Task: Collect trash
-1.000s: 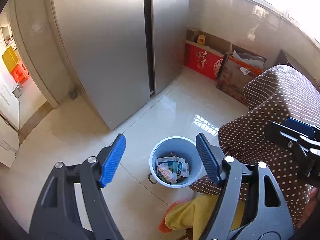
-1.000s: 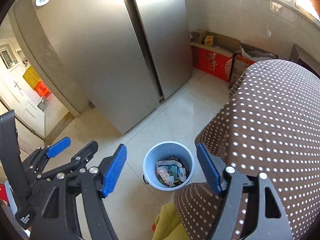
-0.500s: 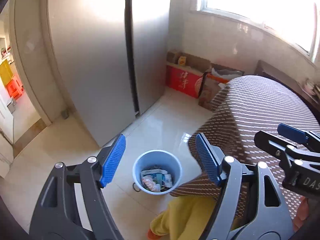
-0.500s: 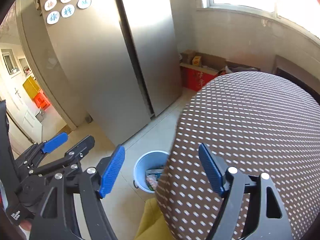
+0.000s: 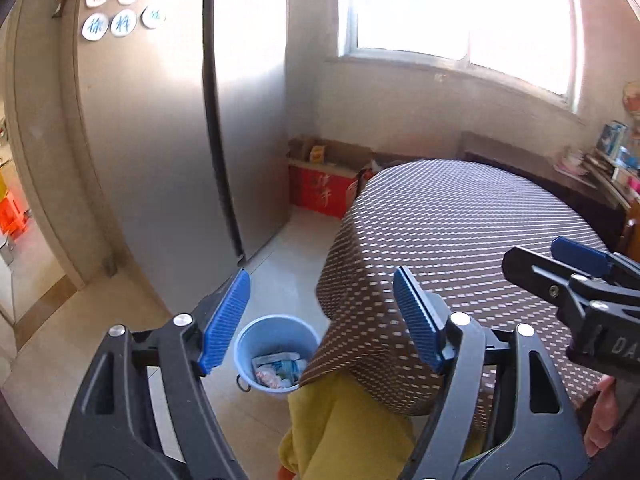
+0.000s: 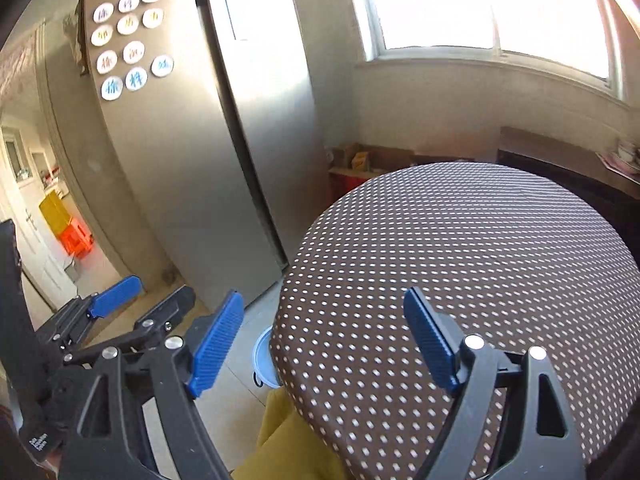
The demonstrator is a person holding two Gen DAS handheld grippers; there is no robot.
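Since the earlier frames you have lifted both grippers: the view has swung up from the floor toward the bright window (image 5: 460,12), and the round table under its brown white-dotted cloth (image 6: 460,280) now fills much of the right wrist view. Your left gripper (image 5: 322,322) holds nothing, its two blue-padded fingers (image 5: 225,322) spread wide apart. Your right gripper (image 6: 324,346) is the same, fingers well apart and empty, hovering above the table's edge.

One light-blue round plastic bin (image 5: 276,350) stands on the pale tiled floor (image 5: 120,344) just beside the table, partly tucked under the hanging cloth. Inside it lies the collected trash (image 5: 278,370), a small heap of crumpled wrappers and paper; the pieces are too jumbled to count. From the right wrist only a sliver of the bin's rim shows.

One tall silver two-door fridge (image 6: 224,140) stands behind, with eleven round white magnets (image 6: 130,46) visible on its side. One red cardboard box (image 5: 320,190) sits against the wall under the window, open brown cartons just behind it.
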